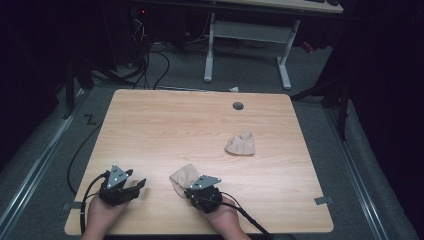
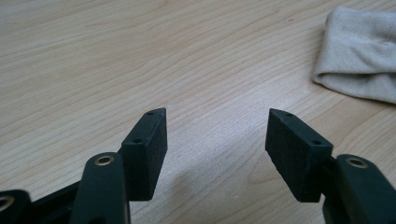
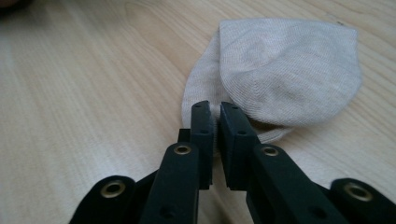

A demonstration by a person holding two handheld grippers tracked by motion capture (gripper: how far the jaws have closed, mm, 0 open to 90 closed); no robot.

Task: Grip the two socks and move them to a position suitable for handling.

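Note:
A flat beige sock (image 1: 181, 176) lies near the table's front edge, and my right gripper (image 1: 184, 189) is shut on its near edge. In the right gripper view the jaws (image 3: 215, 109) pinch the sock (image 3: 285, 65) at its hem, with thin fabric between the pads. A second beige sock (image 1: 240, 144), crumpled, lies farther back to the right. My left gripper (image 1: 139, 184) rests low at the front left, open, with nothing between its jaws (image 2: 217, 116). The left gripper view has a beige sock (image 2: 359, 56) at its upper right, apart from the jaws.
The wooden table (image 1: 165, 125) has a round grey cable hole (image 1: 238, 105) near its back edge. Beyond the table stand a white desk frame (image 1: 247, 35) and floor cables (image 1: 150, 65). Grey tape tabs (image 1: 323, 200) mark the front corners.

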